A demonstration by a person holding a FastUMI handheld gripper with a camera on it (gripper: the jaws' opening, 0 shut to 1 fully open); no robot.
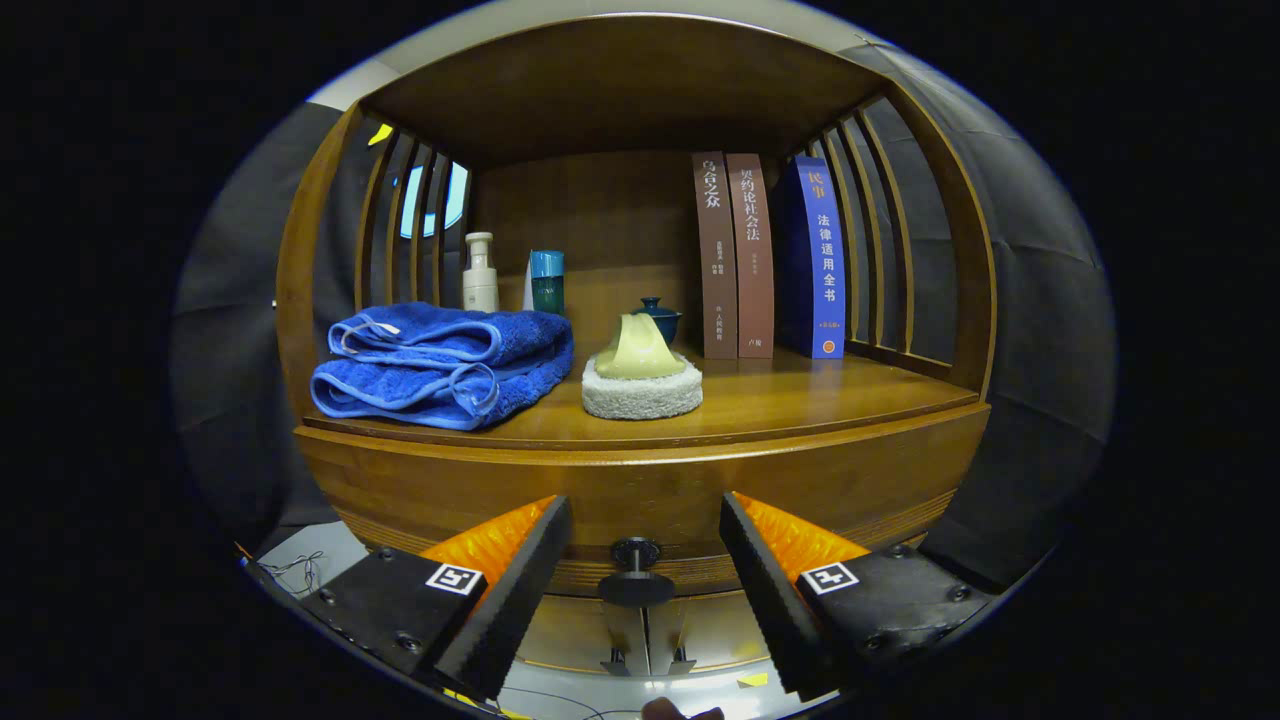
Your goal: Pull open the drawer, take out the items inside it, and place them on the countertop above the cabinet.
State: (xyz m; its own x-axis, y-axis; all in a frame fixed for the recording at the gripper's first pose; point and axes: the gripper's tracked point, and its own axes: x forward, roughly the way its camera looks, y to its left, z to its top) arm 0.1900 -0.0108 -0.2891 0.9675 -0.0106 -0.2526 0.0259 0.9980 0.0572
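Observation:
A wooden cabinet stands before me, its drawer front (640, 495) closed under the countertop (800, 405). A small black round knob (636, 572) sticks out of the drawer front, low down. My gripper (645, 555) is open, its two black fingers with orange sides flanking the knob at a distance, one on each side, touching nothing. On the countertop lie a folded blue towel (445, 365) and a pale yellow piece on a white round sponge (641, 385). The drawer's inside is hidden.
Behind the towel stand a white pump bottle (480, 272) and a teal bottle (547, 281). A dark blue lidded cup (657, 318) sits behind the sponge. Three upright books (770, 258) fill the right back of the shelf. Slatted wooden sides and a roof enclose the countertop.

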